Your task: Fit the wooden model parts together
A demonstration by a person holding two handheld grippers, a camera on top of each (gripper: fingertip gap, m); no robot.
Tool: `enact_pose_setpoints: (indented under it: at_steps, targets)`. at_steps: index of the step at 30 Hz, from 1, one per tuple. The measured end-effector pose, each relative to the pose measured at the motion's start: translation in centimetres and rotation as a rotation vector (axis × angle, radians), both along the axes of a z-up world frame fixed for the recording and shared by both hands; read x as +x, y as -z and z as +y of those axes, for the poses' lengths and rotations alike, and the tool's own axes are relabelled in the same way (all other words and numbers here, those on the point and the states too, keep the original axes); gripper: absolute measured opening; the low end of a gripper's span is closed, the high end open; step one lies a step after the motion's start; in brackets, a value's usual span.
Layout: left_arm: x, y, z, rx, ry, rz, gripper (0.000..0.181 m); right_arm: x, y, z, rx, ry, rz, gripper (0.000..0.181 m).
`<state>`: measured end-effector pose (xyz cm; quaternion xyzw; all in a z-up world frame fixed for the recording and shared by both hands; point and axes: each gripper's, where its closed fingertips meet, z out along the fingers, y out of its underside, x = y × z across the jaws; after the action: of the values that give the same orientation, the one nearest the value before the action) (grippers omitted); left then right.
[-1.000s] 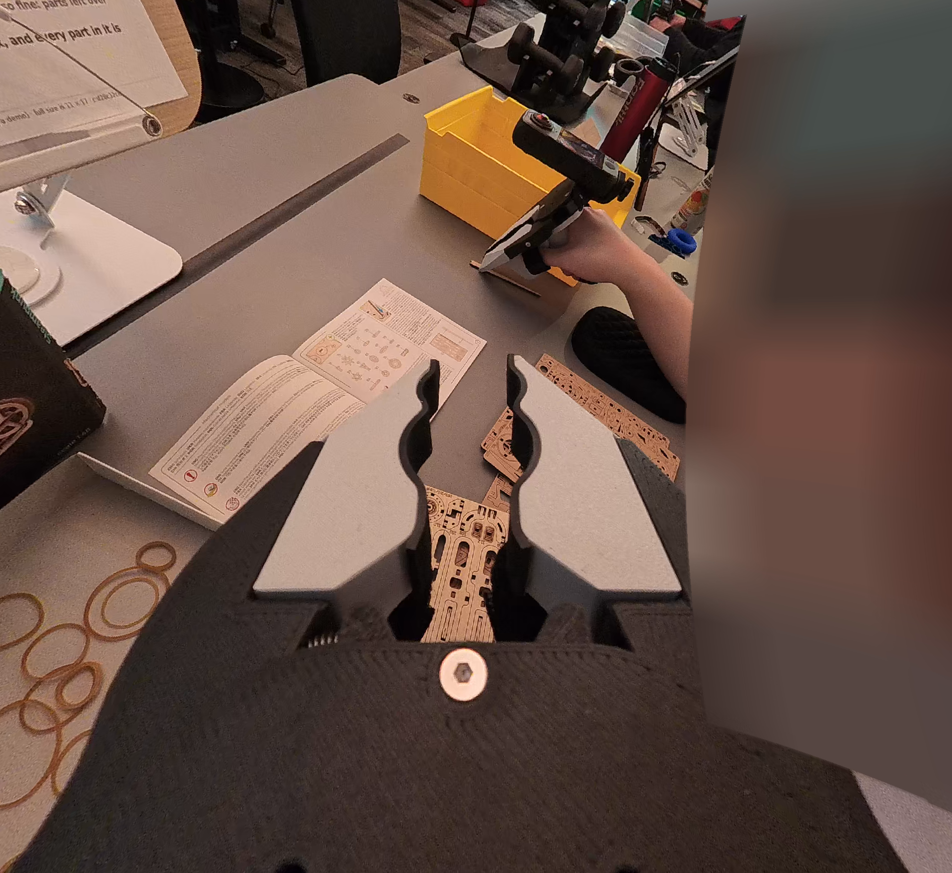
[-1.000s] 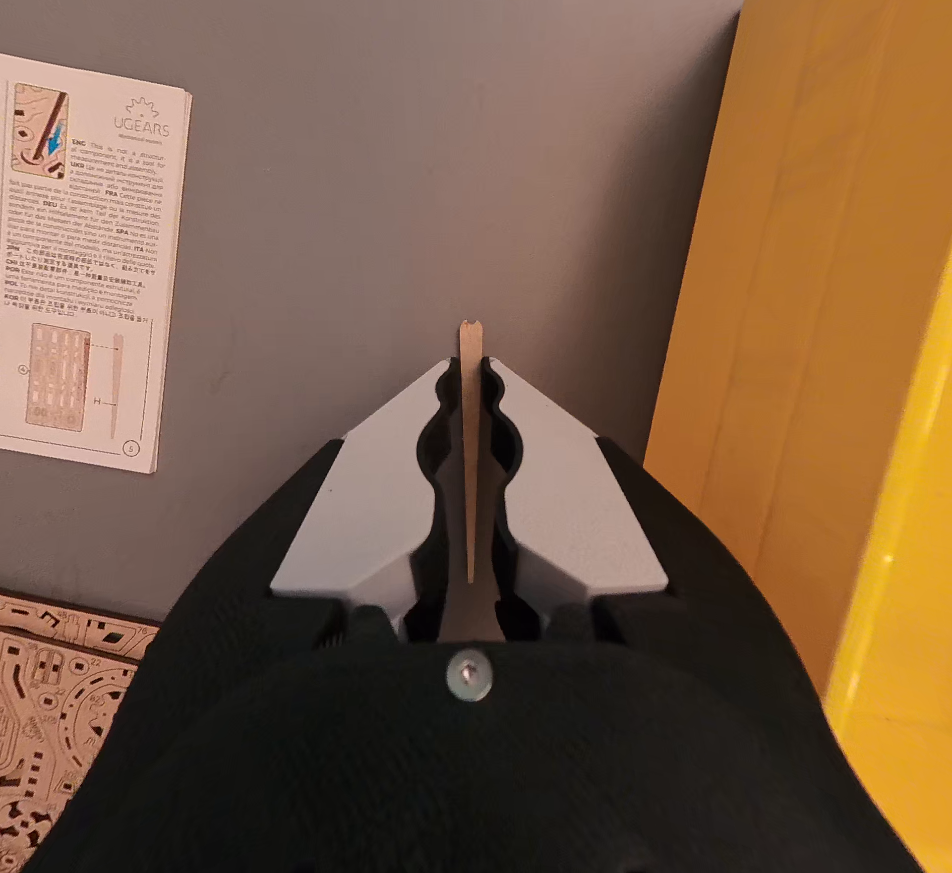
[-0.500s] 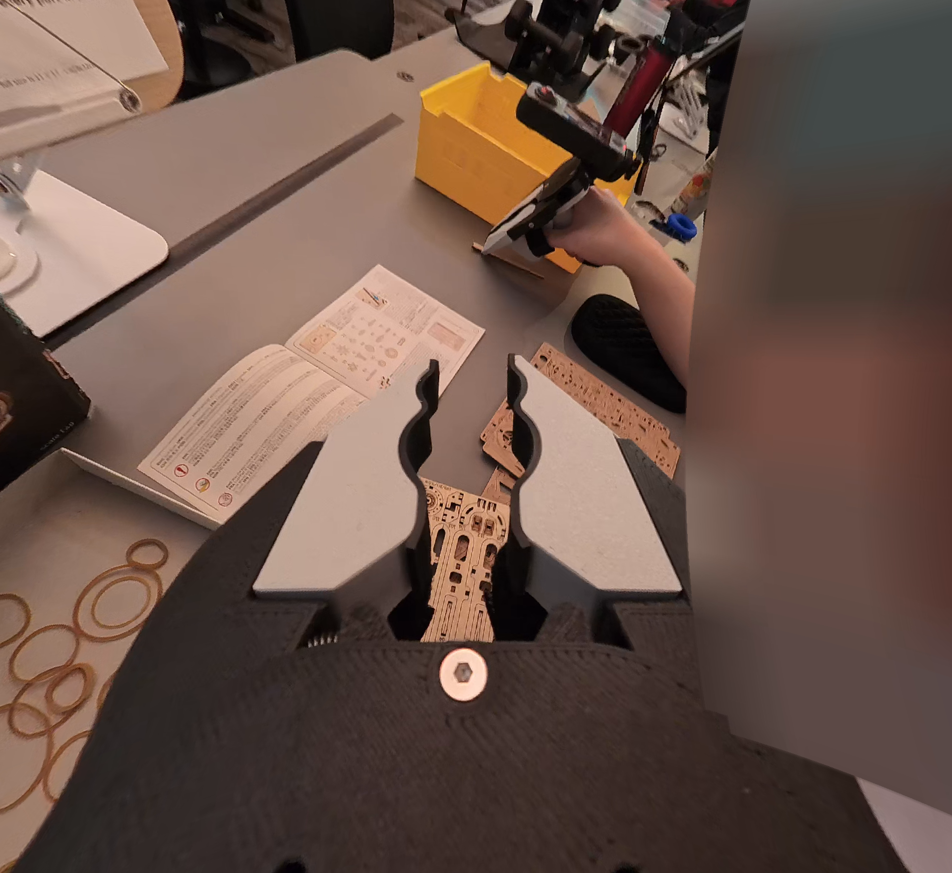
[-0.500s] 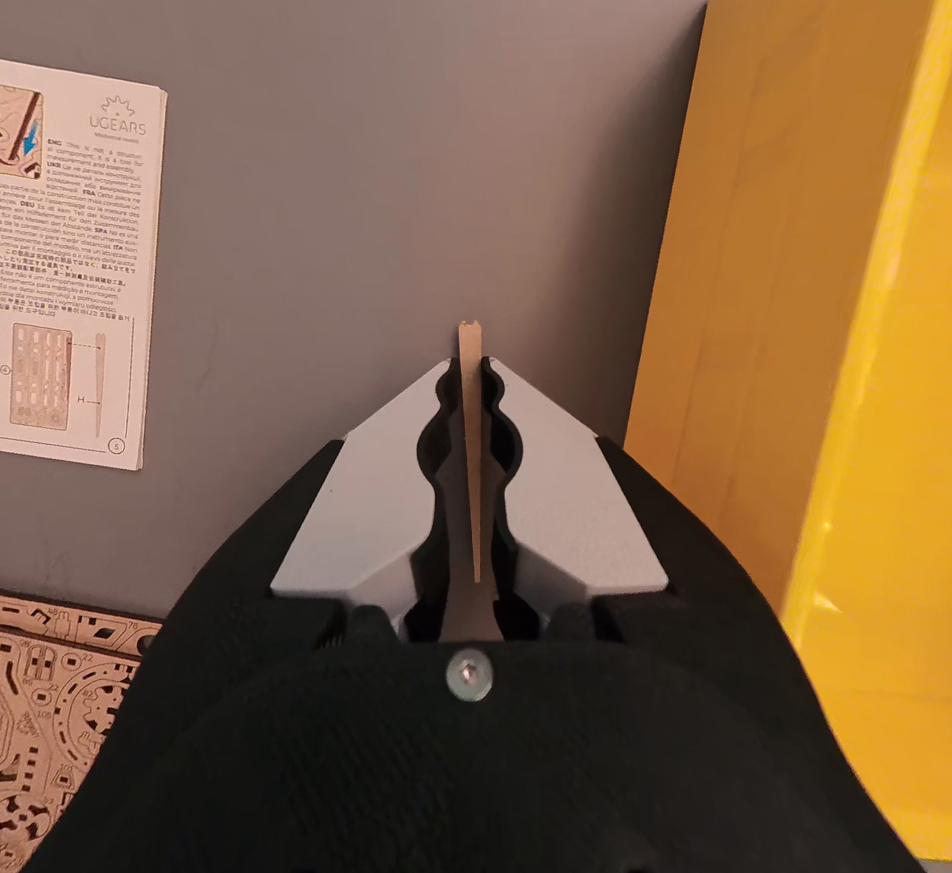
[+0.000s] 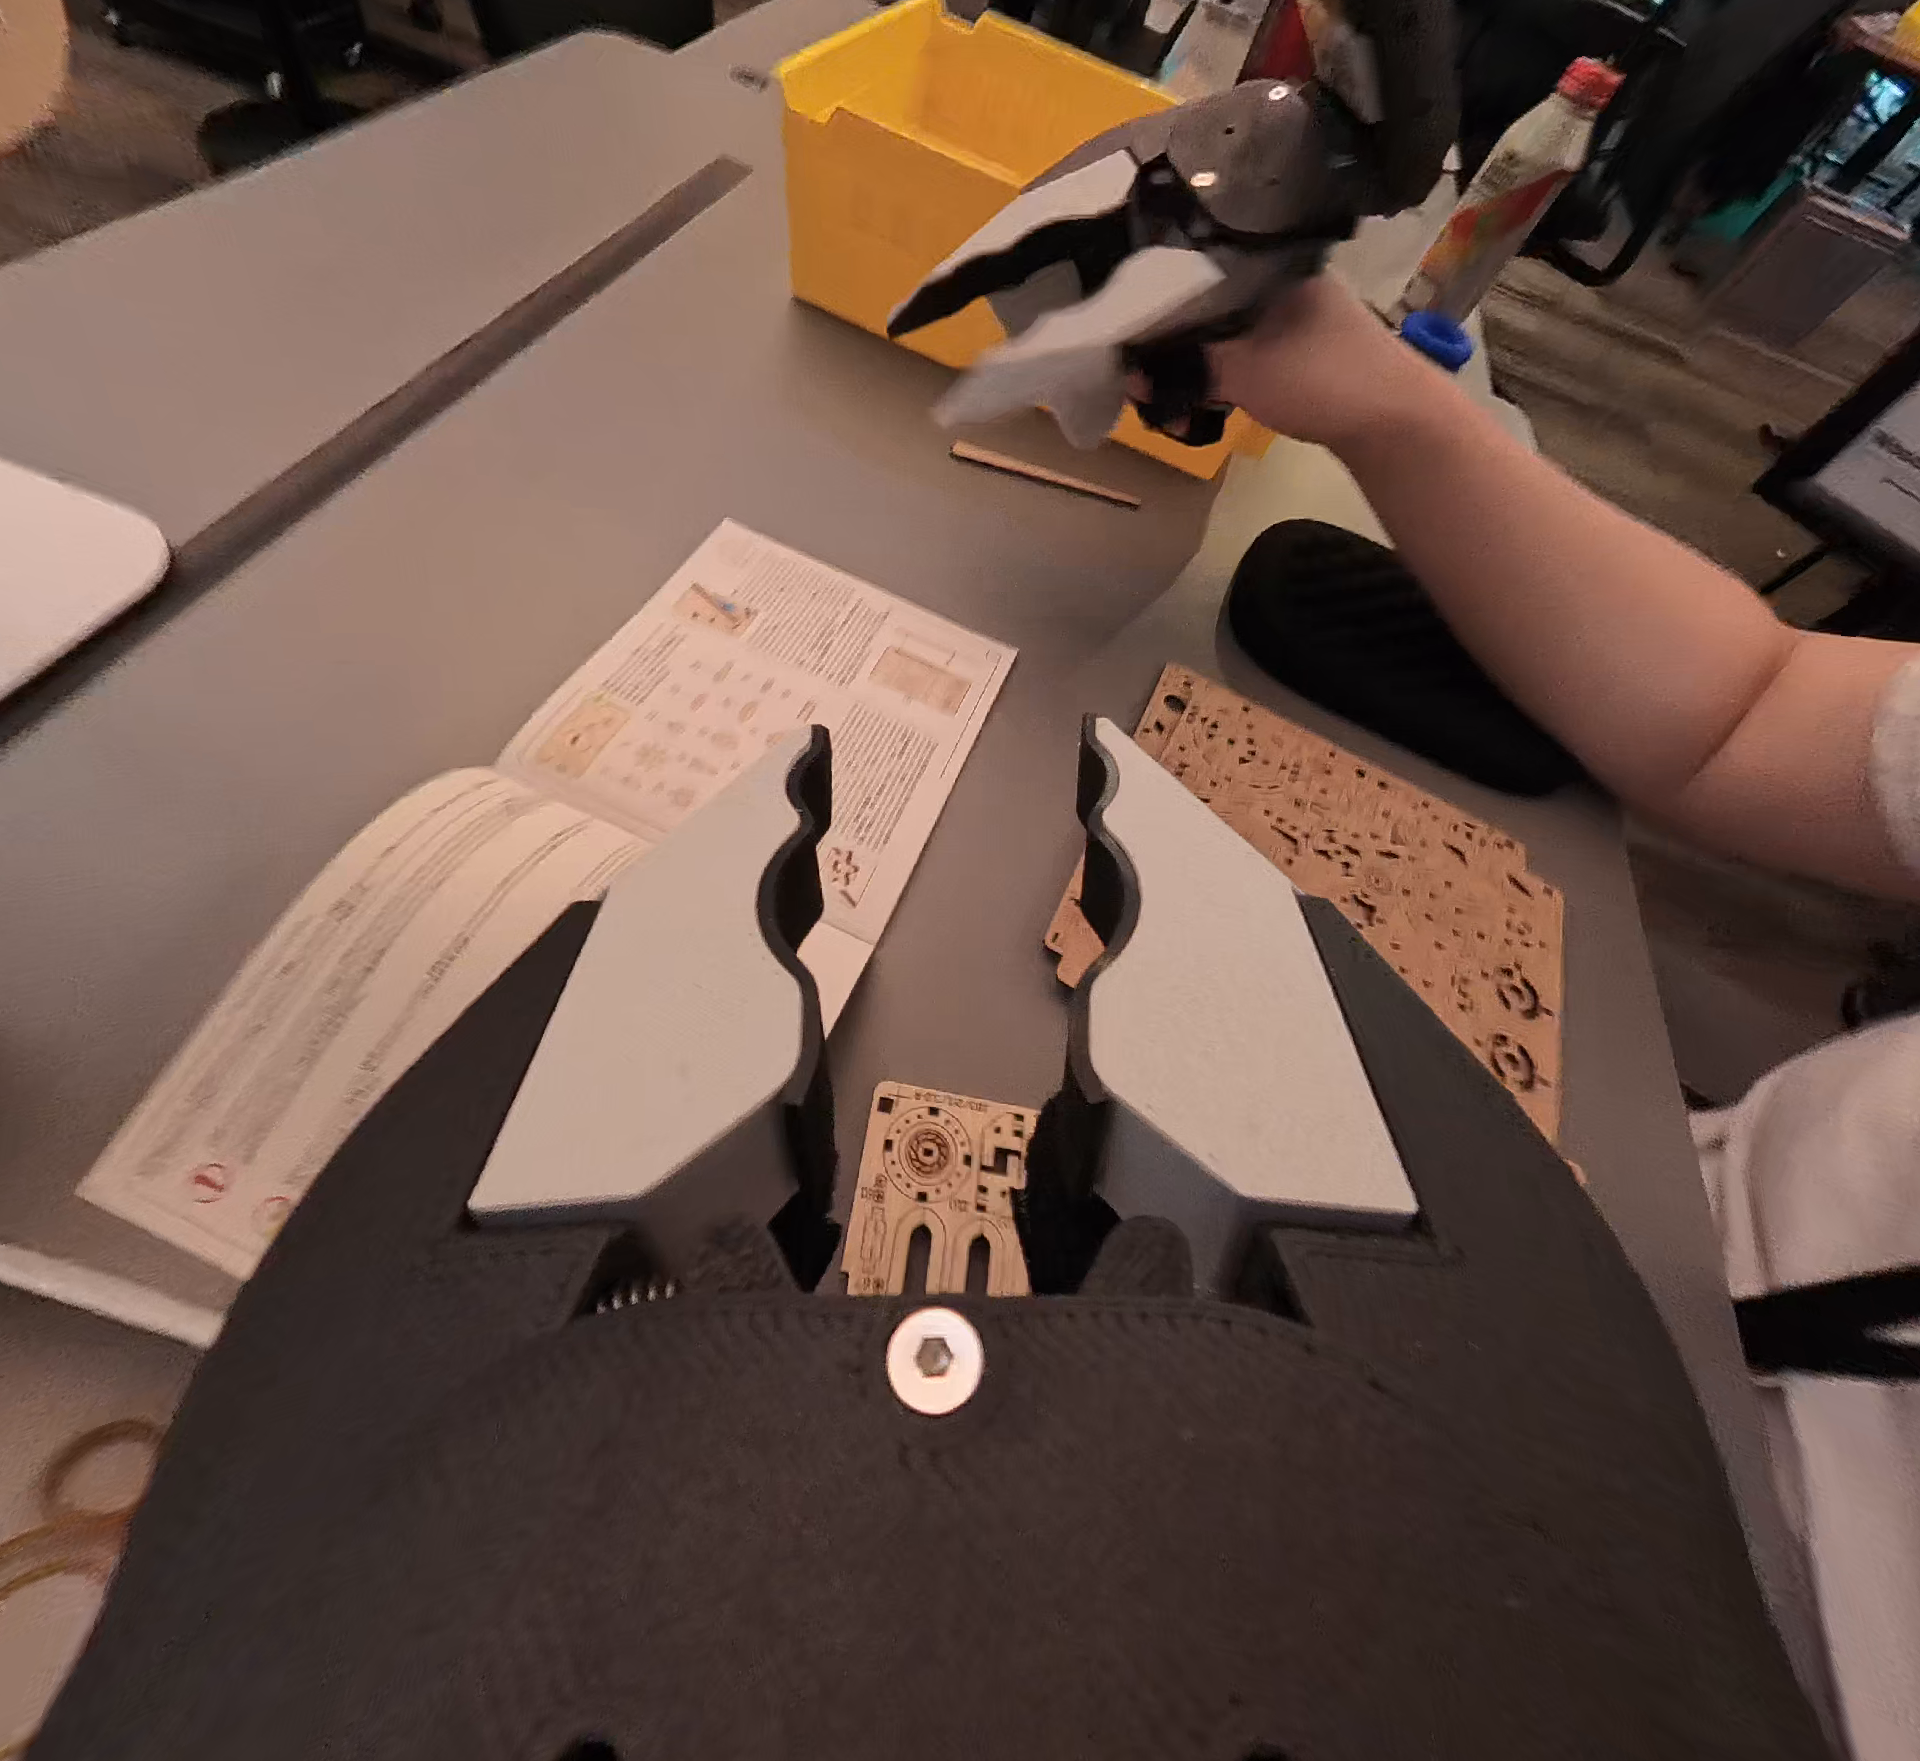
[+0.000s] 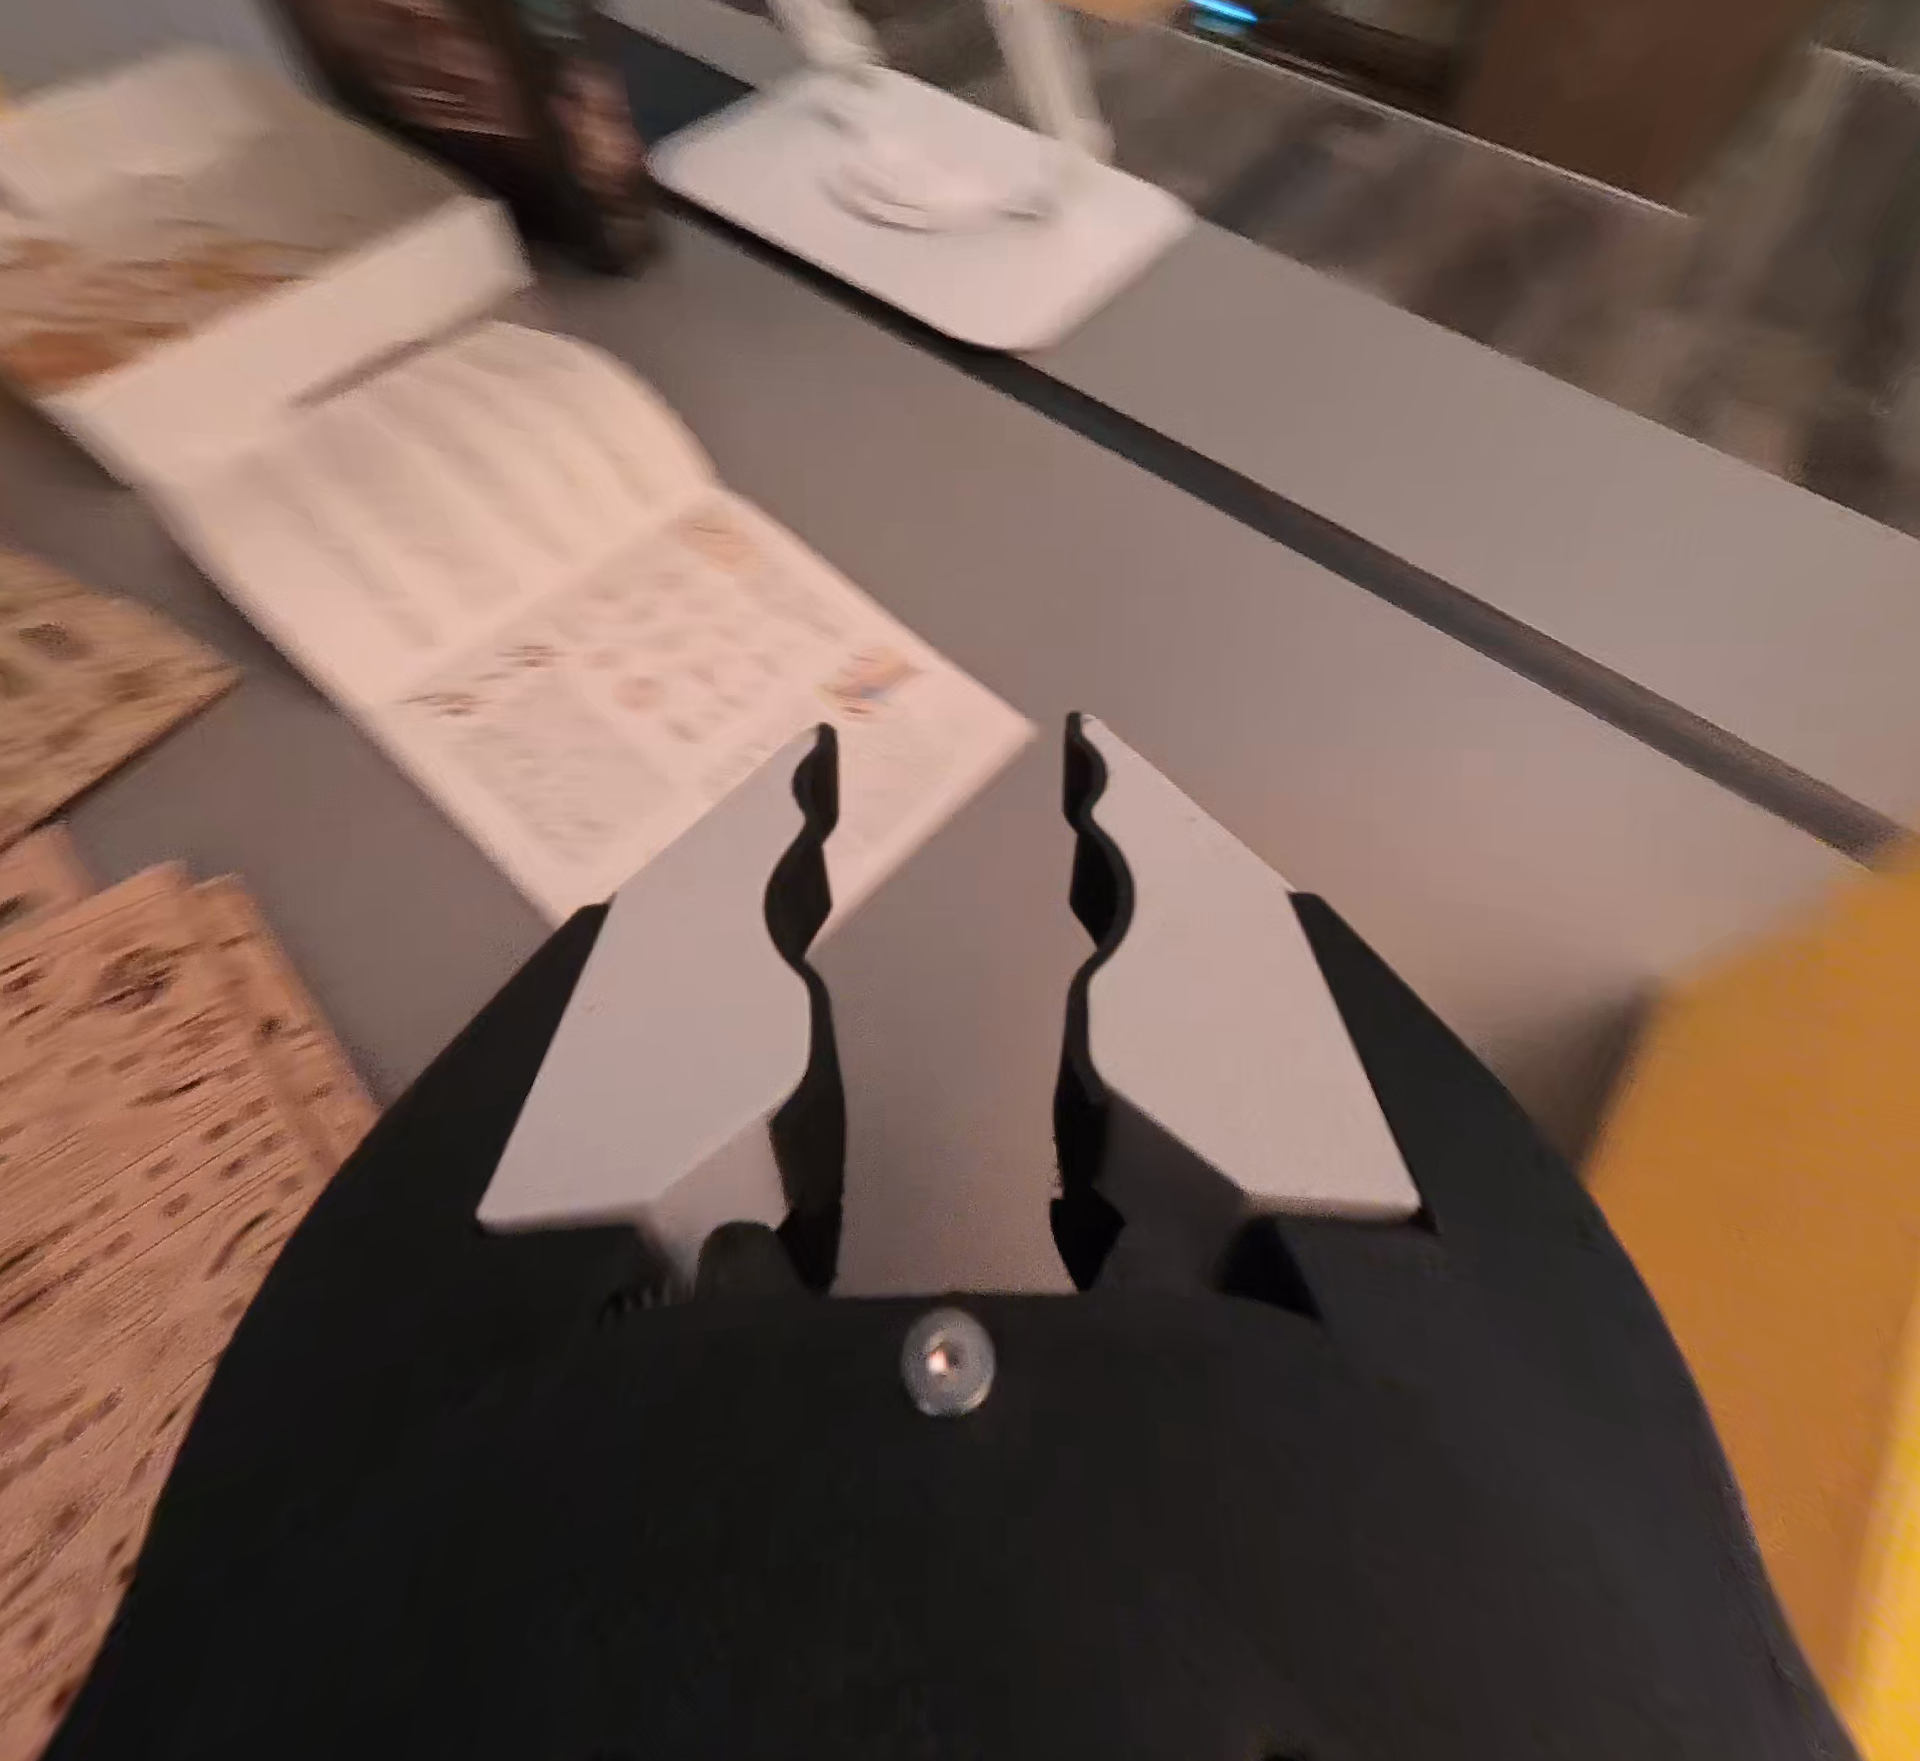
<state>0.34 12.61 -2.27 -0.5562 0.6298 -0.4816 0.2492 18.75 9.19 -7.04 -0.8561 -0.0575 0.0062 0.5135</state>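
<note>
The thin tapered wooden stick [image 5: 1044, 474] is now released beside the yellow plastic bin [image 5: 914, 184] (both grippers gaping, empty); another part is needed.

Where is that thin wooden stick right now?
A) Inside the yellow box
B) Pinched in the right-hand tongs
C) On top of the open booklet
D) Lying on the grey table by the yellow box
D: the thin wooden stick lies flat on the grey table just in front of the yellow box, while the right tongs hang open above it with nothing between them.
</note>
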Motion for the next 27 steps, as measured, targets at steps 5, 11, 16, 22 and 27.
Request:
enact_pose_setpoints:
  at_steps: [5,11,16,22,27]
  targets:
    - [1.8,3.4,0.7,0.081,-0.028,0.074,0.057,-5.8,2.3,1.6,-0.09,-0.439,-0.115,0.065]
    - [4.1,6.6,0.9,0.194,0.065,0.232,0.062,-5.2,3.4,2.9,-0.266,-0.559,-0.23,0.081]
    - [6.4,8.3,3.5,0.366,0.0,0.349,0.05,-4.0,5.5,2.8,-0.358,-0.56,-0.273,0.064]
    - [7.3,9.3,3.2,0.317,-0.011,0.362,0.009,-0.4,6.2,3.3,-0.49,-0.322,-0.23,0.015]
    - [7.7,9.7,2.6,0.22,-0.02,0.355,0.0,0.0,7.5,2.4,-0.632,-0.186,0.033,0.0]
